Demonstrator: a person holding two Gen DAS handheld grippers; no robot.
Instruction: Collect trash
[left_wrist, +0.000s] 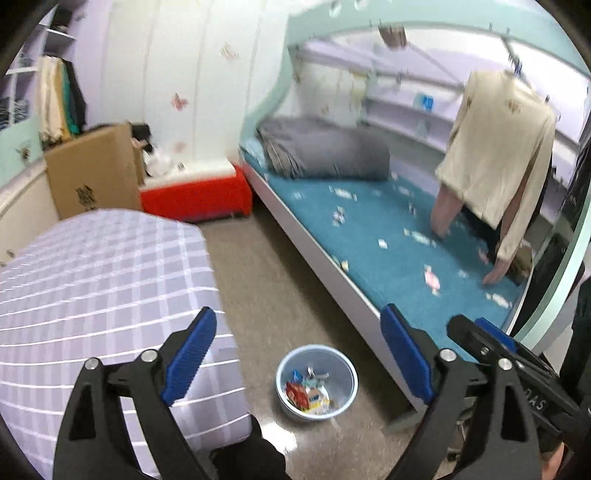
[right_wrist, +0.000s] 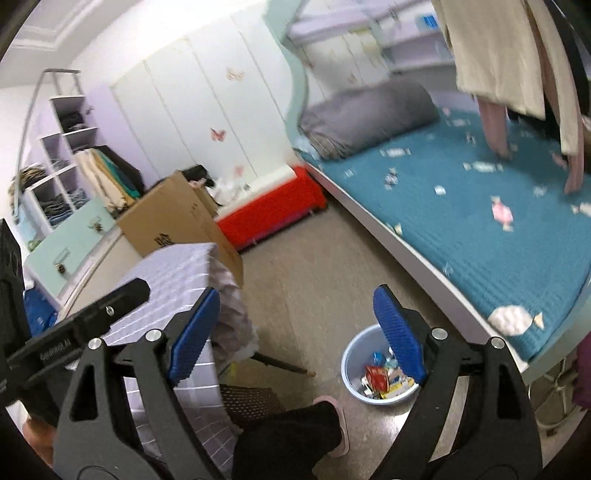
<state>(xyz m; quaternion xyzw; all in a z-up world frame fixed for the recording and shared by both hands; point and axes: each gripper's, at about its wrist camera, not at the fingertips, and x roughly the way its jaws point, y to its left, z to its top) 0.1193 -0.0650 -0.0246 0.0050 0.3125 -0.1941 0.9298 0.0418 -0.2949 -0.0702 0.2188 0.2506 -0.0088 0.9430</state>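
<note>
A pale blue bin (left_wrist: 348, 373) stands on the floor beside the bed and holds several colourful wrappers (left_wrist: 308, 393). More candy wrappers lie scattered over the teal bedspread (left_wrist: 388, 221), among them a pink one (left_wrist: 431, 280) and a large white one (right_wrist: 511, 320). My left gripper (left_wrist: 298, 312) hangs open above the floor and bin, with nothing between its blue pads. My right gripper (right_wrist: 296, 292) is also open and empty, high over the floor, its right finger overlapping the bin (right_wrist: 349, 356) in view.
A table under a lilac checked cloth (left_wrist: 92, 277) fills the near left. Behind it stand a cardboard box (left_wrist: 92, 170) and a red bench (left_wrist: 195, 192). A grey folded quilt (left_wrist: 325, 155) lies on the bed; a cream garment (left_wrist: 498, 147) hangs over it. A person's leg and slipper (right_wrist: 332, 424) are below.
</note>
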